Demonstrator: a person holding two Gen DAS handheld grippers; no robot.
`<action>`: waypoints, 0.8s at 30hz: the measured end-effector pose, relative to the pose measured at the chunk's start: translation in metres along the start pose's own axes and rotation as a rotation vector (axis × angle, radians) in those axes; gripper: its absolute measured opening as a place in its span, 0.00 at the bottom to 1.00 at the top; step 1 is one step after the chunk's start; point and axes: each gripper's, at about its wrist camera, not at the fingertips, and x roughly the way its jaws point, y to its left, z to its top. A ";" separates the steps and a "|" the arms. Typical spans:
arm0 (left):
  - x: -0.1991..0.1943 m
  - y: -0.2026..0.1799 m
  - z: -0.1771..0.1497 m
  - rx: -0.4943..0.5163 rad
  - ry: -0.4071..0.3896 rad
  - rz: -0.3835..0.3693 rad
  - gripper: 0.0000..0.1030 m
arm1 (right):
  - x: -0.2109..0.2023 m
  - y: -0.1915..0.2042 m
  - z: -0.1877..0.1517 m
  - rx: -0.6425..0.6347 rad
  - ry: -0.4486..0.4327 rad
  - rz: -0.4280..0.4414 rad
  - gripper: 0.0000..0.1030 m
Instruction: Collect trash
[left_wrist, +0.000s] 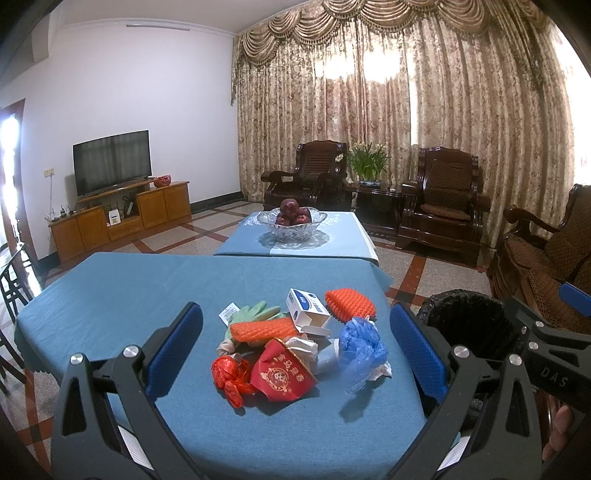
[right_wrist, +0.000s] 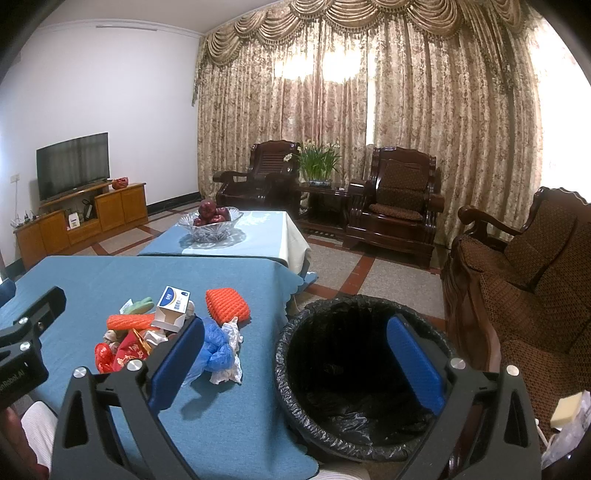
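Note:
A pile of trash lies on the blue tablecloth: a red paper packet, a red foil wrapper, an orange foam net, a second orange foam net, a white and blue box, a green glove and a blue plastic bag. My left gripper hangs open above the pile, holding nothing. My right gripper is open and empty, straddling the bin's rim. The black-lined trash bin stands on the floor at the table's right edge.
A second low table carries a glass bowl of apples. Dark wooden armchairs and a sofa line the right side. A TV on a wooden cabinet stands far left. A person's hand shows at the lower right.

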 end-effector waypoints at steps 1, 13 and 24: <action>0.001 0.000 -0.001 -0.001 -0.001 0.000 0.95 | 0.000 0.000 0.000 0.000 0.000 0.000 0.94; 0.001 0.000 -0.001 0.000 -0.001 0.000 0.95 | 0.000 0.000 0.000 0.001 0.001 0.000 0.94; 0.000 0.000 -0.001 -0.001 0.000 0.000 0.95 | 0.005 0.005 -0.003 0.002 0.003 0.001 0.94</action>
